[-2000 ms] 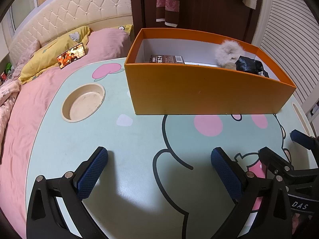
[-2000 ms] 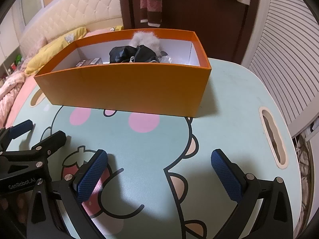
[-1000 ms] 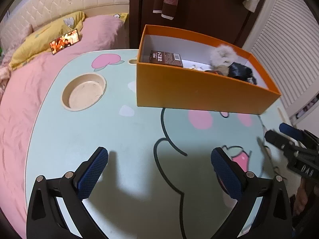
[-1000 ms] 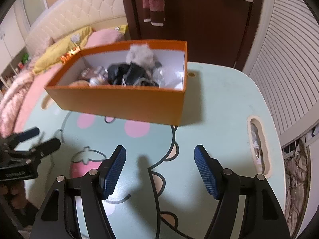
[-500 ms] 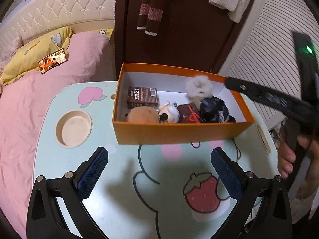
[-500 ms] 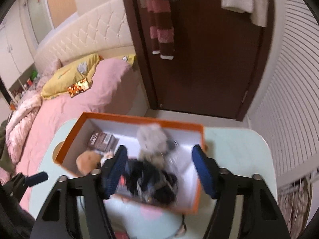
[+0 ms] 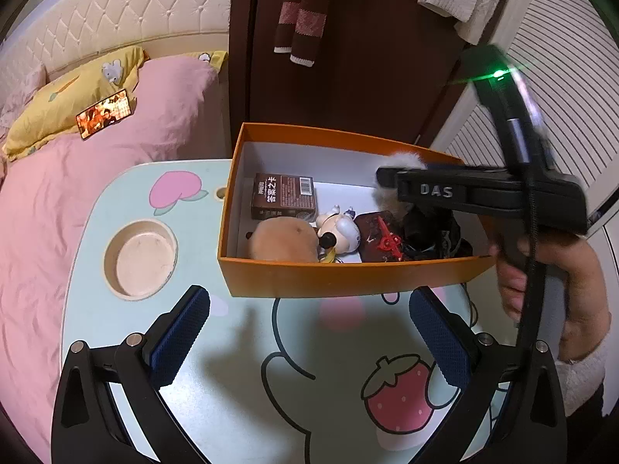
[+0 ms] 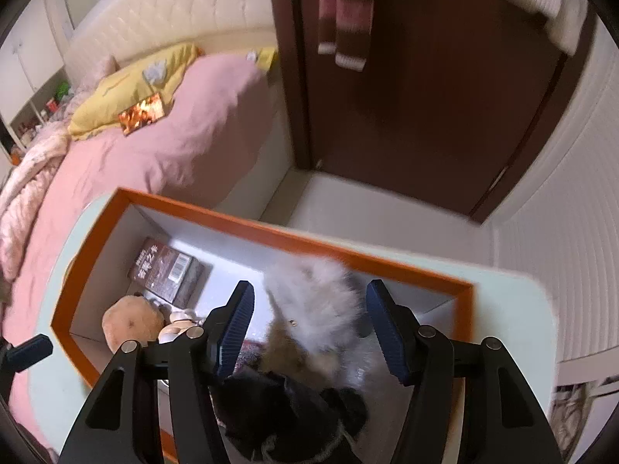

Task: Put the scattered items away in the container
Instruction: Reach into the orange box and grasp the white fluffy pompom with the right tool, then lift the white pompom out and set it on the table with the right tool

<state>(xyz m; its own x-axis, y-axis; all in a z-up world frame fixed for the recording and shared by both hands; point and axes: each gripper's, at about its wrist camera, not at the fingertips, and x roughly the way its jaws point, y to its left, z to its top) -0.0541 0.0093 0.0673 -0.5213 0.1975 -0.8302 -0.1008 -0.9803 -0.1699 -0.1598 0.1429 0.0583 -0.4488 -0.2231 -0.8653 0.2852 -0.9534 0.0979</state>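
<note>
R claw (image 8: 309,324) hangs over the box (image 8: 271,232), jaws just been closing, not pressing the fluff ball (image 8: 317,301) between them. L claw (image 7: 309,332) spread wide, empty, over the counter (image 7: 240,386). "DAS" reads on R claw in L view. Brown pack (image 7: 284,195), Chinese print, lies flat in box, which runs crosswise.

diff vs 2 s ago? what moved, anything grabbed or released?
The right gripper went from low over the table to above the orange box; its jaws have just been closing, open either side of the grey fluffy toy, untouched. The left gripper rose, staying open and empty. Box and contents unchanged.
</note>
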